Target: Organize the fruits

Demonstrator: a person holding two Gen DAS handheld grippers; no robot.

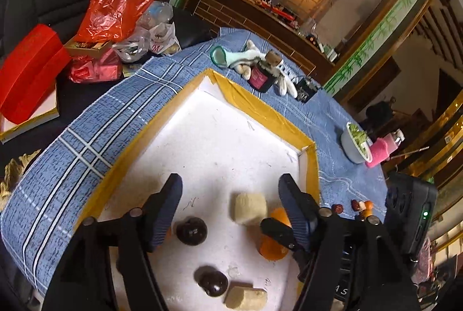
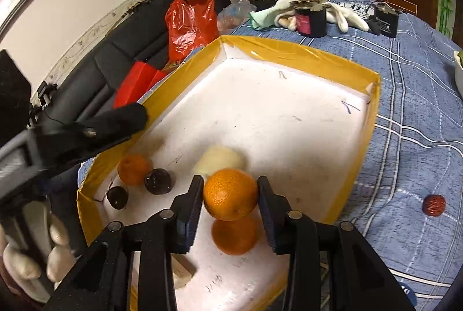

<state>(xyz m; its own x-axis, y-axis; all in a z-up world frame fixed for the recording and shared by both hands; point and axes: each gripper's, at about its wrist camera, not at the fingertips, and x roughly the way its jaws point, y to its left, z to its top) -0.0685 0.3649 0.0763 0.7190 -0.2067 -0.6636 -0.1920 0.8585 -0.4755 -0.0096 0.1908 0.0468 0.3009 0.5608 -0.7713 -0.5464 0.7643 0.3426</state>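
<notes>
A white foam tray (image 1: 220, 137) with a yellow taped rim (image 2: 295, 53) lies on the blue checked cloth. In it are two dark plums (image 1: 191, 230) (image 1: 212, 283), pale banana pieces (image 1: 249, 208) (image 1: 246, 300) and oranges. My right gripper (image 2: 230, 189) is shut on an orange (image 2: 230, 193) and holds it above a second orange (image 2: 234, 235) in the tray. A third orange (image 2: 133, 169) lies by the plums (image 2: 157, 181) at the tray's left. My left gripper (image 1: 231, 192) is open and empty above the tray. The right gripper's tip (image 1: 277, 230) and an orange (image 1: 273, 248) show beside it.
Red dates (image 1: 337, 208) (image 2: 433, 204) lie on the cloth right of the tray. Beyond the tray are a dark jar (image 2: 311, 18), white gloves (image 2: 338, 12) and a black box (image 2: 386, 20). A bowl of greens (image 1: 357, 144) stands at the right. Red bags (image 1: 113, 7) lie on the sofa.
</notes>
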